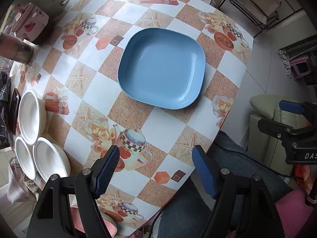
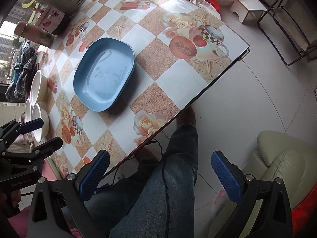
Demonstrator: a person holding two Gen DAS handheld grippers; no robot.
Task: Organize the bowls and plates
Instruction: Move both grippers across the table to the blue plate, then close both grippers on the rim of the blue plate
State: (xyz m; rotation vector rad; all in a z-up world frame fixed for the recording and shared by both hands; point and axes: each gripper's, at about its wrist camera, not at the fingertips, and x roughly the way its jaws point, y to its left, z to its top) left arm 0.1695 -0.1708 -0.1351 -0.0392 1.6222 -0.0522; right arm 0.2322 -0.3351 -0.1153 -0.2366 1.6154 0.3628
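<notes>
We see the blue plate [image 1: 161,68] lying ahead of the left gripper [image 1: 156,170] – jaws wide, empty; right gripper [image 2: 160,175] – also wide, plate well off to its front-left.

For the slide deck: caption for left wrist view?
Open left tool above table edge; empty blue plate ahead, three white bowls at left.

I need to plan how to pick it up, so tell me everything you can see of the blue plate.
The blue plate is a rounded square with a raised rim and a shallow, glossy well, plastic or melamine by its look. It is empty and lies flat, right side up, on the patterned tablecloth near the table's middle. Nothing but the cloth touches it; the white bowls sit apart at one side, and neither gripper reaches it.
</notes>
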